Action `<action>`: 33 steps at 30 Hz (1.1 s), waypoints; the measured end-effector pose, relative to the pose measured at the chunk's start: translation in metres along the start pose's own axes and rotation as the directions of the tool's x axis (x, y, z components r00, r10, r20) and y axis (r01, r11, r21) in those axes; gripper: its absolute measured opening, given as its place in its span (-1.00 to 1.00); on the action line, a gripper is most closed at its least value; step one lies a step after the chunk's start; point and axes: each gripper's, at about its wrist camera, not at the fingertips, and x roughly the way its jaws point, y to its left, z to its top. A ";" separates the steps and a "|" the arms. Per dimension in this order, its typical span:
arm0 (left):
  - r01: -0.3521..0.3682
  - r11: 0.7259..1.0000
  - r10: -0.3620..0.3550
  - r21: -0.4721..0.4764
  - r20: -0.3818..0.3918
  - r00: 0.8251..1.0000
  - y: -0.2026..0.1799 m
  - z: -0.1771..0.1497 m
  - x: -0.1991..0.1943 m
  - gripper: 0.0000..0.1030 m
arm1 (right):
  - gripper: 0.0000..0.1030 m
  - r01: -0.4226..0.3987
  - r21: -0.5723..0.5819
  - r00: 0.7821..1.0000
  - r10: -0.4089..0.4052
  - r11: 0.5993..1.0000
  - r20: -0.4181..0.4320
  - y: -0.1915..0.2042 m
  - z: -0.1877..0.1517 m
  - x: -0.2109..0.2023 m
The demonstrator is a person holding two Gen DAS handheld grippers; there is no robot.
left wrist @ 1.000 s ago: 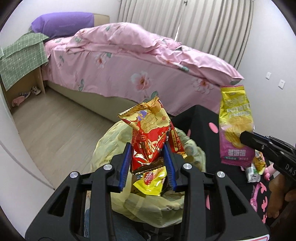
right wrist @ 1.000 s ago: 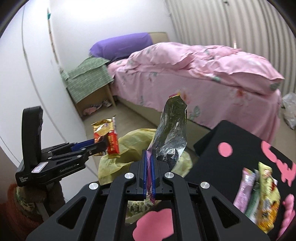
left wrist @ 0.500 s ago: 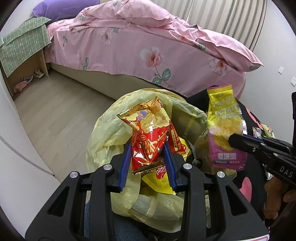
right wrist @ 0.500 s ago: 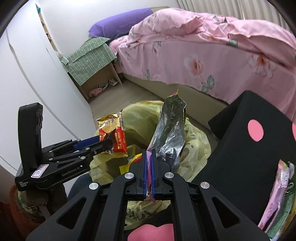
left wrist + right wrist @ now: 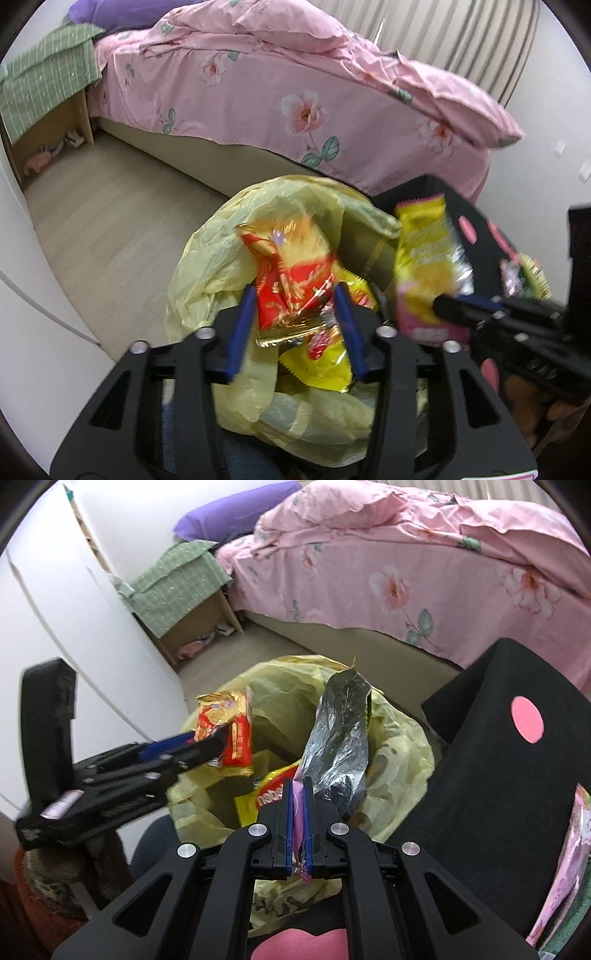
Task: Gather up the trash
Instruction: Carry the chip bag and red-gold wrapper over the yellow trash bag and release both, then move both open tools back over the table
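Note:
A yellow trash bag (image 5: 221, 266) stands open below both grippers; it also shows in the right wrist view (image 5: 402, 734). My left gripper (image 5: 295, 314) has its jaws spread wider than the red and gold snack wrapper (image 5: 291, 280) between them, over the bag's mouth. From the right wrist view the left gripper (image 5: 207, 746) and the wrapper (image 5: 229, 731) hang above the bag. My right gripper (image 5: 298, 816) is shut on a yellow and pink chip bag (image 5: 424, 266), whose silver inside (image 5: 340, 738) faces the right wrist camera. A yellow wrapper (image 5: 321, 365) lies inside the bag.
A black table with pink spots (image 5: 498, 738) stands right of the bag, with several snack packets (image 5: 569, 867) at its right edge. A bed with pink floral bedding (image 5: 295, 92) lies behind. A wooden nightstand under green cloth (image 5: 181, 587) stands by the white wall.
Both grippers have lowered toward the bag's mouth. The left jaws have spread apart and the red wrapper looks blurred and loose between them. The right gripper stays shut.

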 end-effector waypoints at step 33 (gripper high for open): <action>0.453 0.802 -0.421 0.389 -0.171 0.891 -0.244 -0.048 -0.030 0.09 | 0.10 0.462 0.283 0.824 -0.525 0.840 0.212 -0.122 -0.190 -0.250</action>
